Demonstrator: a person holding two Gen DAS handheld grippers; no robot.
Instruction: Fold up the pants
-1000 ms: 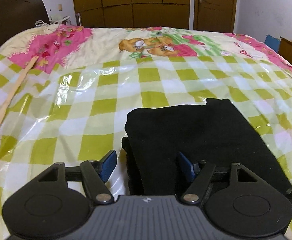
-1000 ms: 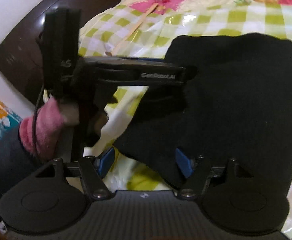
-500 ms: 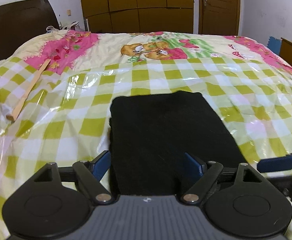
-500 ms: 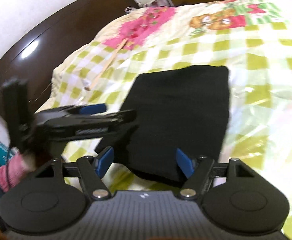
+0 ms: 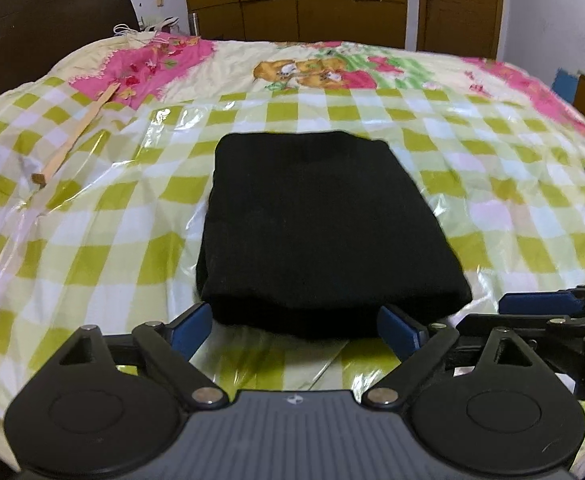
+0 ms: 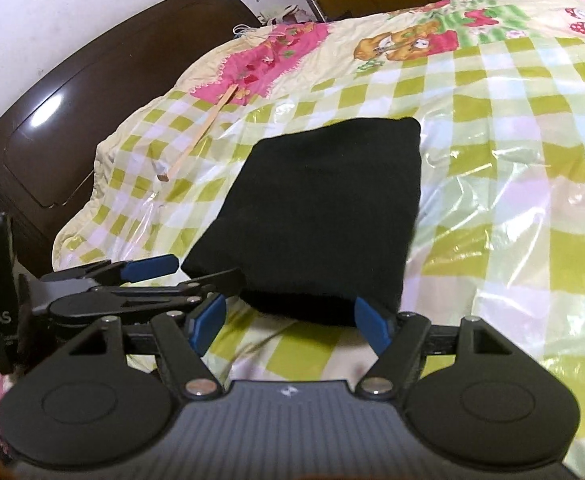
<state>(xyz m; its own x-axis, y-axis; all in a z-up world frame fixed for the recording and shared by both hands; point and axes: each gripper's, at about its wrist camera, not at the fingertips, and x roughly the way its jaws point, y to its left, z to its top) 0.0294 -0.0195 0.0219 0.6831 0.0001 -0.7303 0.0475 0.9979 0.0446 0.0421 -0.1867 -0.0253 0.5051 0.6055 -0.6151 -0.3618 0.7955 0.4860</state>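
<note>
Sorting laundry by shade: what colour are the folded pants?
Solid black pants, no visible pattern; clearest in the left wrist view.

the folded black fabric pants (image 6: 316,224) are lying flat on the green-and-white checked plastic sheet (image 6: 512,200). the right gripper (image 6: 290,322) is hovering at their near edge, blue-padded jaws spread. the left gripper (image 6: 164,276) is sitting just beside their left corner, jaws apart. a thin wooden stick (image 6: 200,132) is lying farther left.

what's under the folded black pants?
The black pants lie on clear plastic sheeting spread over the green-checked bedspread. Whatever lies directly beneath the fabric is covered.
</note>
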